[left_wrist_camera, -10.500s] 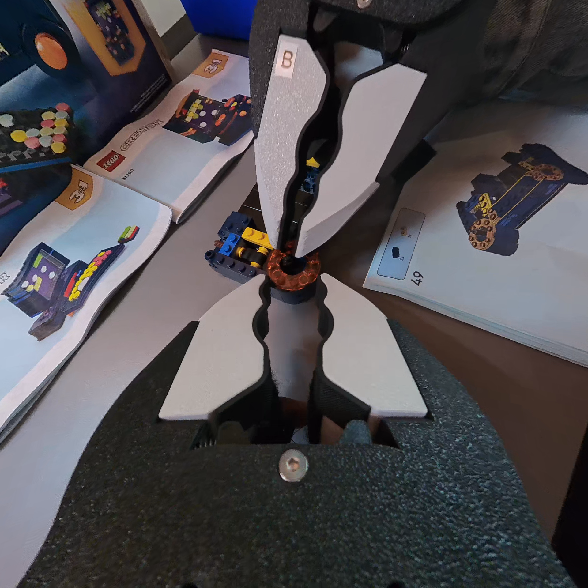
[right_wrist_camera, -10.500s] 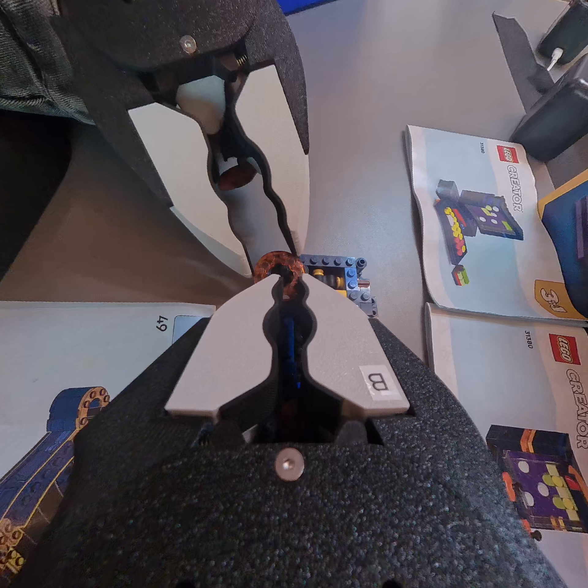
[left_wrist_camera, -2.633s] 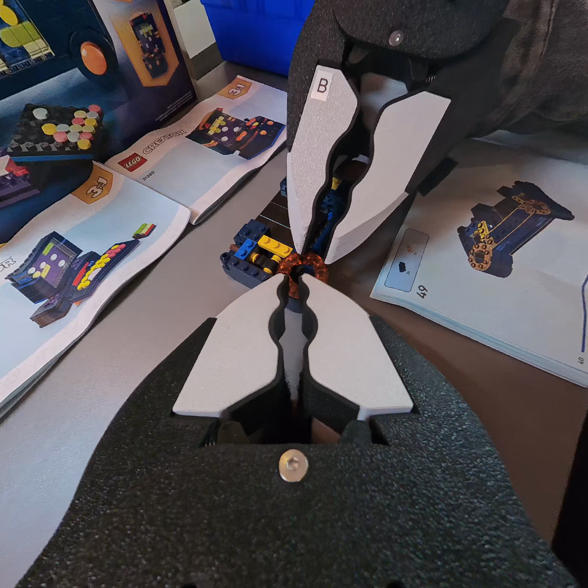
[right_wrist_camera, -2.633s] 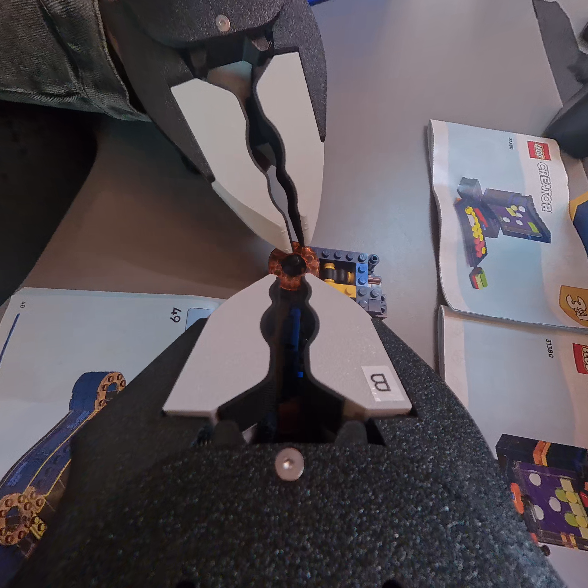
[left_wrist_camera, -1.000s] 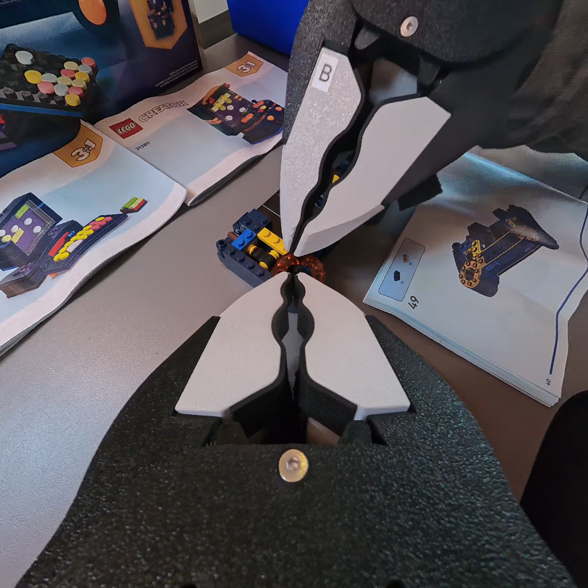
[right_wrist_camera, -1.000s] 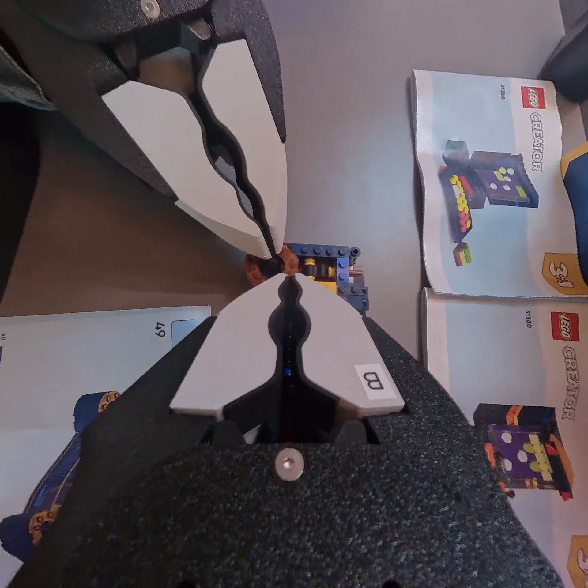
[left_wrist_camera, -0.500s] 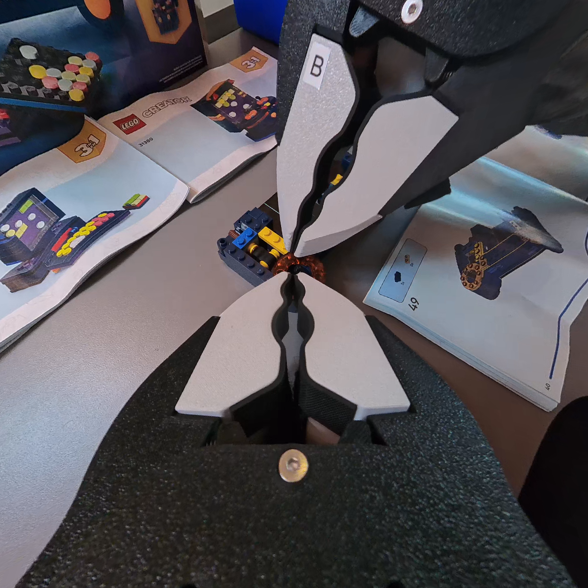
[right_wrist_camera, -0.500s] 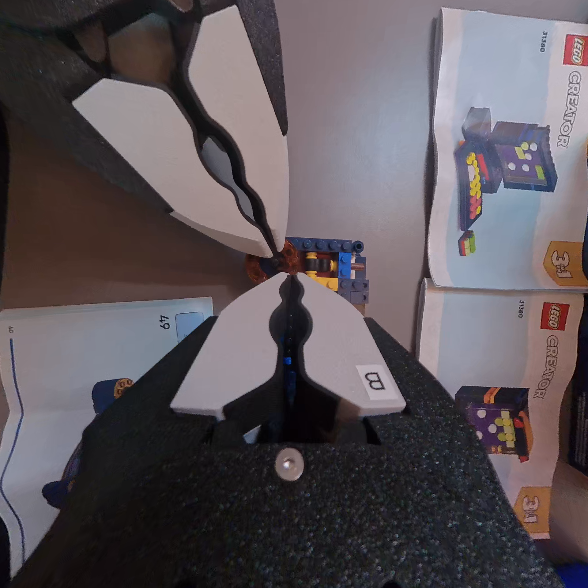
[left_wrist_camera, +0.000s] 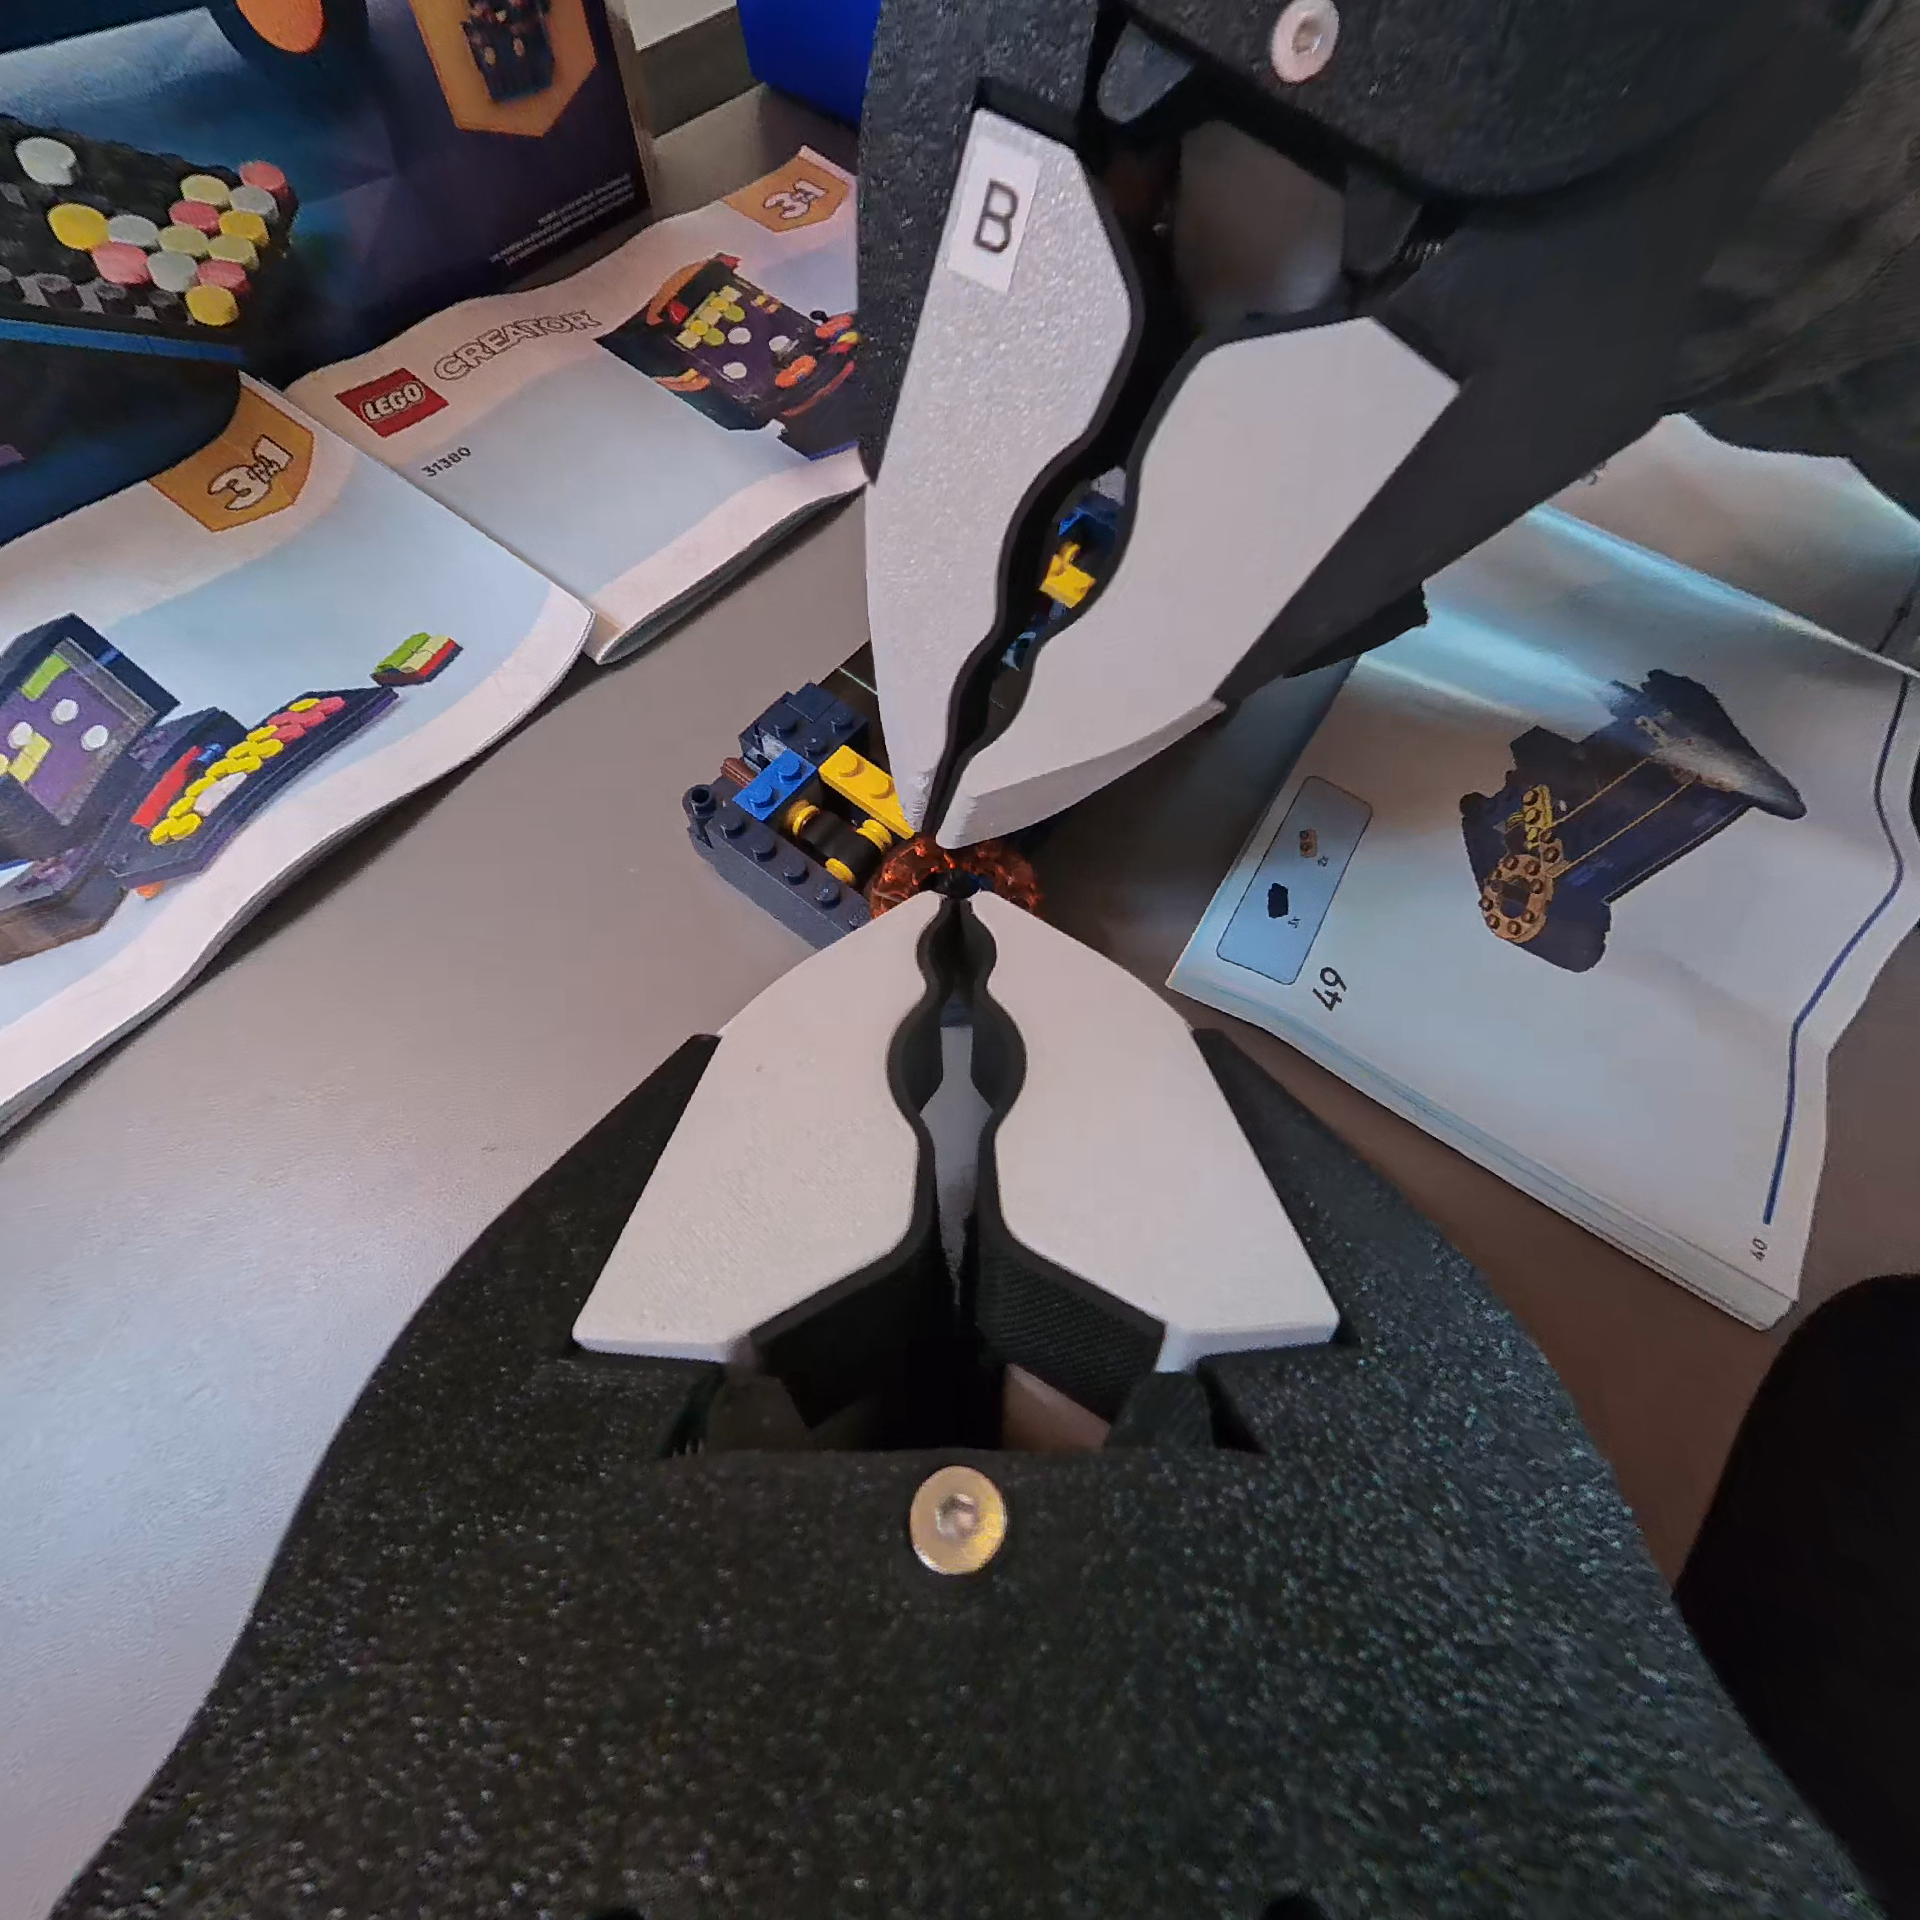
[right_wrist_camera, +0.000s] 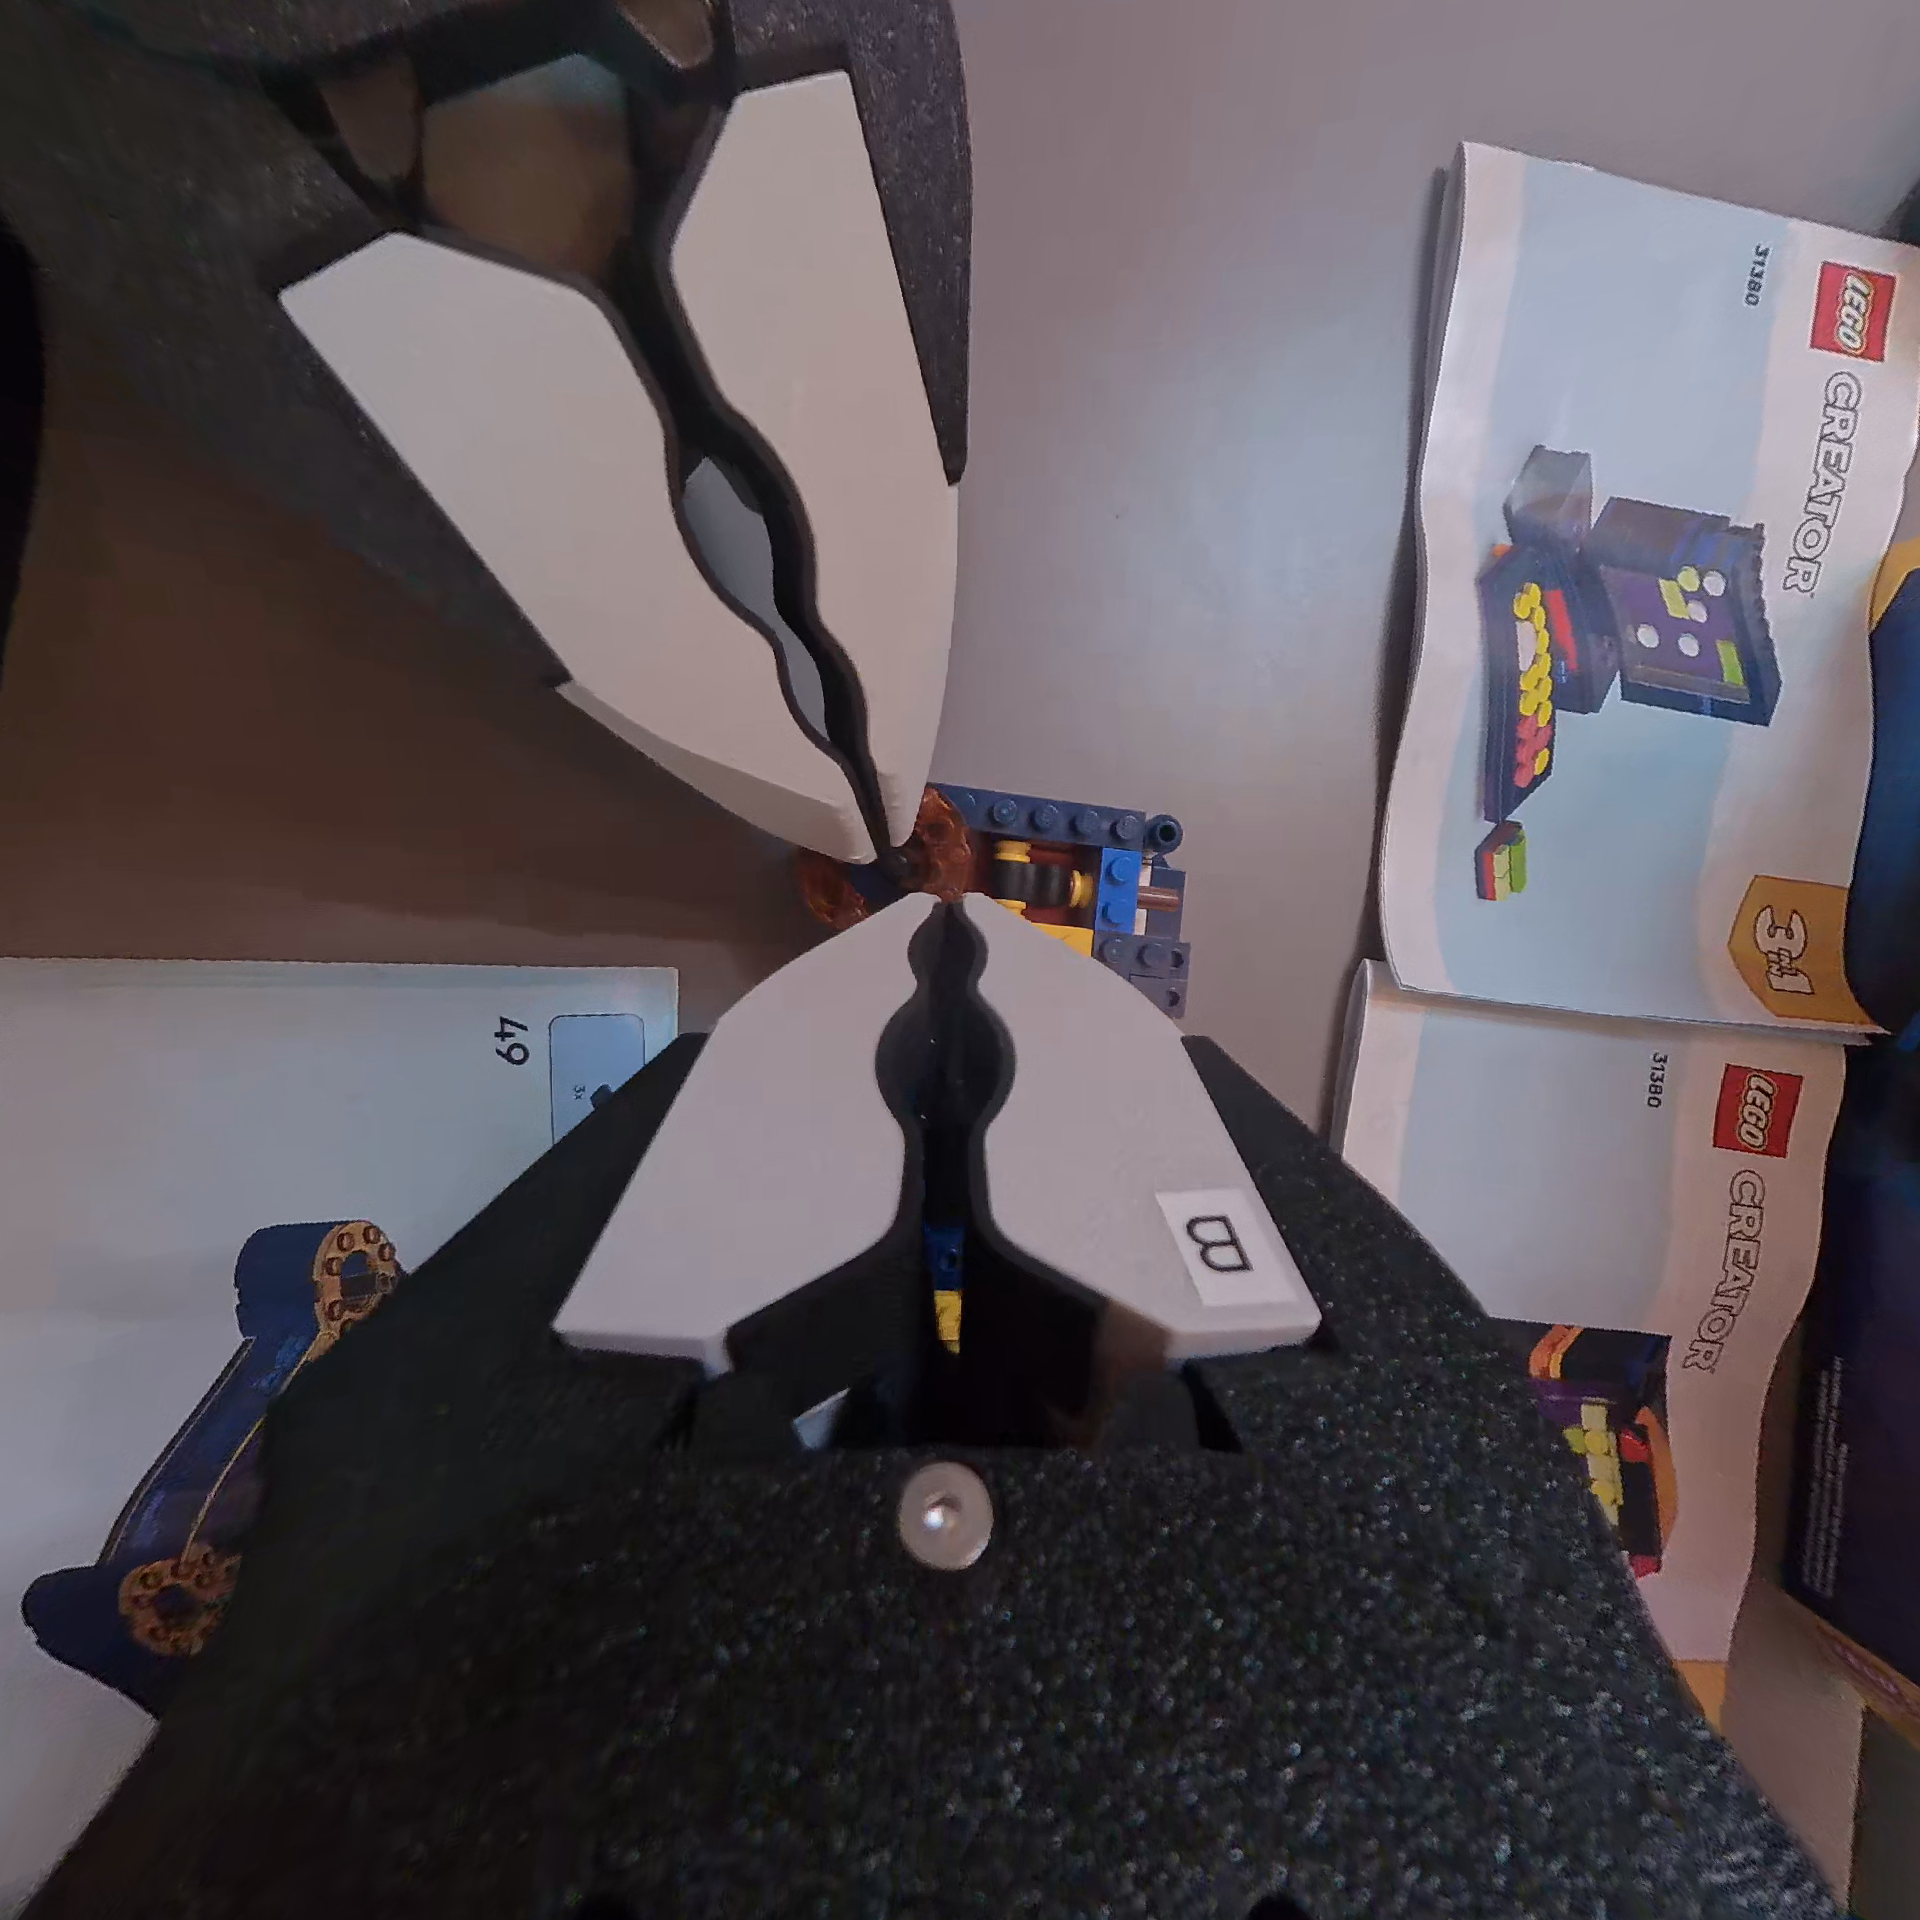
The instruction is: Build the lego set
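Both tongs are closed tip-to-tip, left gripper (left_wrist_camera: pixel 951 906) from 6 o'clock, right gripper (left_wrist_camera: pixel 928 828) from 12, over the orange ring (left_wrist_camera: pixel 1000 868) of the brick assembly (left_wrist_camera: pixel 800 821), apparently pressing it; nothing visibly gripped.

Brick assembly (left_wrist_camera: pixel 800 821): far end hidden behind gripper fingers, frame centre. Orange ring (left_wrist_camera: pixel 961 868): mostly covered by fingertips. Open booklet (right_wrist_camera: pixel 312 1091): cut off at left edge. Box (left_wrist_camera: pixel 499 114): cropped at upper left.
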`<state>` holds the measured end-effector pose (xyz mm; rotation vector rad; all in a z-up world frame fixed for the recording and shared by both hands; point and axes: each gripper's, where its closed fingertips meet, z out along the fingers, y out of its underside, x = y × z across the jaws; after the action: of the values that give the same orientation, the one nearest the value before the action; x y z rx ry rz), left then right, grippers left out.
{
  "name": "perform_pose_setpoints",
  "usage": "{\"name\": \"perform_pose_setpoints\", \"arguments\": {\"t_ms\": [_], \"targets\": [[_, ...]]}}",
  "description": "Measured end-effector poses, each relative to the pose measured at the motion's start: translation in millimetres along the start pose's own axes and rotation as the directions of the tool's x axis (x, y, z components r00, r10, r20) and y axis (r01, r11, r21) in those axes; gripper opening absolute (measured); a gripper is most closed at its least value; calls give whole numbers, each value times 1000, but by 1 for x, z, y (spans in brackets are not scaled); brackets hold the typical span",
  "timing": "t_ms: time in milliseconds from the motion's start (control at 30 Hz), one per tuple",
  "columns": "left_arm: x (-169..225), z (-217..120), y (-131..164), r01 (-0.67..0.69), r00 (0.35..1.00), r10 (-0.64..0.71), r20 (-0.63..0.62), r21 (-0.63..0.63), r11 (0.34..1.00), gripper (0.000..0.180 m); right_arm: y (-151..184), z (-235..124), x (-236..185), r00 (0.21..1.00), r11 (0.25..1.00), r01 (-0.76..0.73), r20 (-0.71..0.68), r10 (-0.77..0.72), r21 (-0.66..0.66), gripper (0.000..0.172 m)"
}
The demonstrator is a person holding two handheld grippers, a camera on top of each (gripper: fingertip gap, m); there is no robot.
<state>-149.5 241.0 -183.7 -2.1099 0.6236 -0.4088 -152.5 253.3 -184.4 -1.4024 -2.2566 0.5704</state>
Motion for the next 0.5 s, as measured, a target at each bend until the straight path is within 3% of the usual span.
{"name": "perform_pose_setpoints", "arguments": {"t_ms": [167, 400, 500], "targets": [[0, 0, 1, 28, 1000, -28, -2, -3, 1000, 0, 0, 0, 0, 999, 999, 46, -10, -46, -26, 0], [1, 1, 1, 50, 999, -50, -2, -1, 999, 0, 2, 0, -1, 998, 994, -31, 56, 37, -105, 0], [1, 1, 1, 46, 999, -46, -3, 3, 999, 0, 2, 0, -1, 999, 990, 9, 39, -3, -140, 1]]}}
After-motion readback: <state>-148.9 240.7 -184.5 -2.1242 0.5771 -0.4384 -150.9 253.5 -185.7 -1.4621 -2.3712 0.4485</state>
